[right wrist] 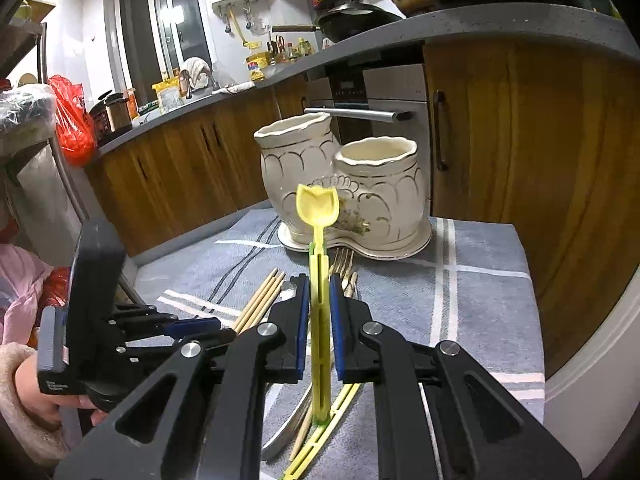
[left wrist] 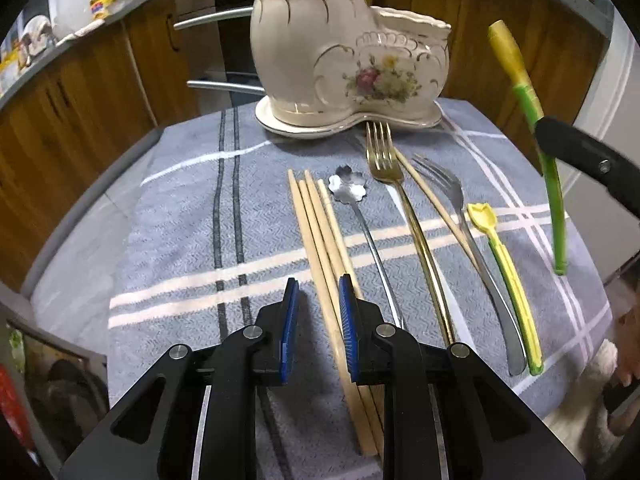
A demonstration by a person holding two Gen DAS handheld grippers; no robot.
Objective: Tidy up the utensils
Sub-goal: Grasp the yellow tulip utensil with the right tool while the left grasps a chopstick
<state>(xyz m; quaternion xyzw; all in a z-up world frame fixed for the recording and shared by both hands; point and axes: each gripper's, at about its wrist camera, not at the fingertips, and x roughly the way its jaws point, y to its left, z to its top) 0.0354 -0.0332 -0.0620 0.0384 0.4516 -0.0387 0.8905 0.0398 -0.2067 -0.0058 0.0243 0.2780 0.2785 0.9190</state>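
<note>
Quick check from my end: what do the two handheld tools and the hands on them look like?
Both the left tool and right tool are matte black linkage frames with silver pivot pins and ribbed blue pads on the fingers. No cables show. The left hand is bare below a fuzzy pale pink sleeve; white lettering on its grip is illegible.

Chopsticks' [left wrist: 320,240] near ends hidden under left claw [left wrist: 318,304]; right claw [left wrist: 588,160] cut off by frame edge.
</note>
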